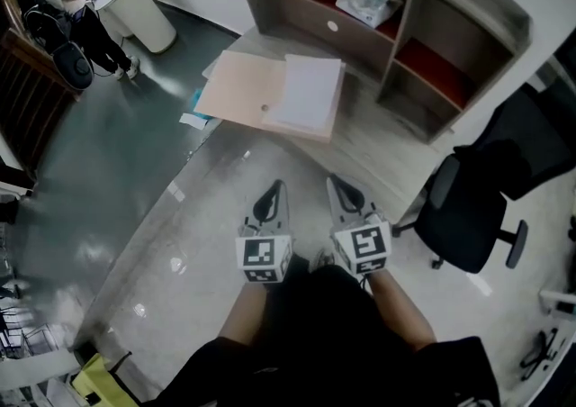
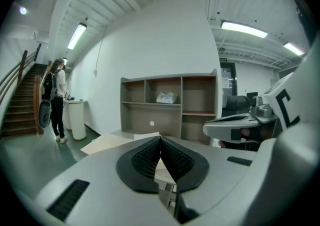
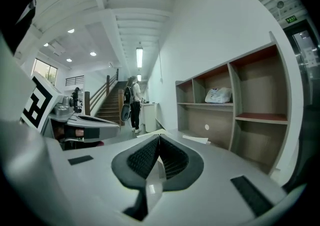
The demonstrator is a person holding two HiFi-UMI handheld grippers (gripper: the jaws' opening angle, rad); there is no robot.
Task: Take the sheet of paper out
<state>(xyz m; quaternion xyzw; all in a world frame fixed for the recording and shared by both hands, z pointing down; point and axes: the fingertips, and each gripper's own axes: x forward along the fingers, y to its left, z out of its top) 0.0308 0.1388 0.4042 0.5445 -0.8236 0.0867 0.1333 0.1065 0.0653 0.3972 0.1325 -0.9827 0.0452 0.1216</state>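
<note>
A white sheet of paper [image 1: 306, 92] lies on the right half of an open beige folder [image 1: 241, 85] on the grey desk [image 1: 382, 149]. My left gripper [image 1: 274, 187] and right gripper [image 1: 335, 182] hover side by side in front of the desk, short of the folder, both shut with nothing between the jaws. In the left gripper view the shut jaws meet at the gripper [image 2: 160, 140], with the folder [image 2: 105, 143] lying beyond them. In the right gripper view the gripper [image 3: 159, 139] is shut too, and the paper [image 3: 196, 139] shows further ahead.
A shelf unit [image 1: 423, 0] stands at the back of the desk, with a white plastic bag [image 1: 367, 2] in one compartment. A black office chair [image 1: 472, 203] is at the right. A person [image 1: 63, 18] stands far left by a white pedestal [image 1: 144, 4].
</note>
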